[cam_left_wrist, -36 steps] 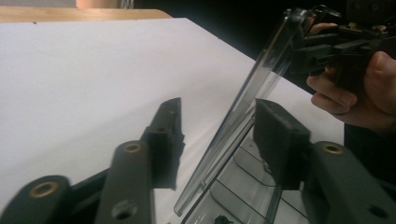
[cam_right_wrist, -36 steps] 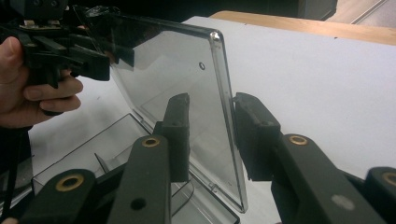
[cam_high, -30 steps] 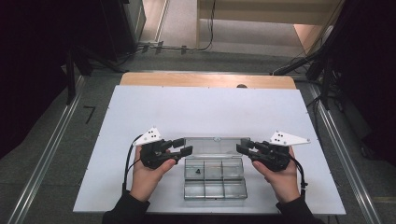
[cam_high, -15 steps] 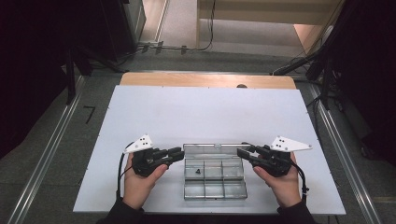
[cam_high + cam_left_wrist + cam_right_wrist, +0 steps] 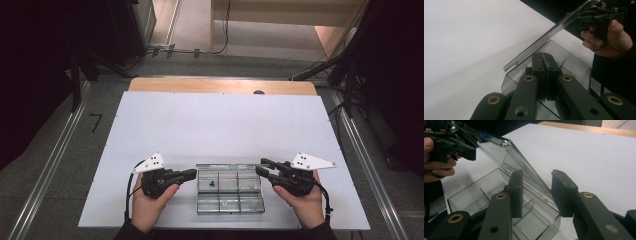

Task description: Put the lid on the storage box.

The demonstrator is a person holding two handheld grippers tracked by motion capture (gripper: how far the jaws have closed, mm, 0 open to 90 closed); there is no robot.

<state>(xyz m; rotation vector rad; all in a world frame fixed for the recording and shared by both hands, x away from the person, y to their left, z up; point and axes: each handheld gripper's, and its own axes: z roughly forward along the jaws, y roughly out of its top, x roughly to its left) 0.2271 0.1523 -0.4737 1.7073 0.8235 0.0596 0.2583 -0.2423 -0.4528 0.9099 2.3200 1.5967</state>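
A clear plastic compartment box [image 5: 230, 192] sits near the front edge of the white table, with a small dark piece [image 5: 212, 183] in one back cell. Its clear lid [image 5: 499, 152] stands raised and tilted. My left gripper [image 5: 192, 173] is at the box's left end; its jaws have just been closing and now meet, nothing visible between them [image 5: 543, 56]. My right gripper [image 5: 261, 166] is at the box's right end. Its jaws have just been opening and stand apart on either side of the lid's end [image 5: 537, 176], pads off it.
The white table top [image 5: 215, 125] stretches bare beyond the box to a wooden strip [image 5: 220, 86] at its far edge. Metal rails [image 5: 45, 175] run along the floor on both sides. Cables [image 5: 190, 50] lie on the floor behind the table.
My left gripper slid toward the near edge of the table and its jaws came together. The right gripper stayed at the box's right end, its jaws a little wider.
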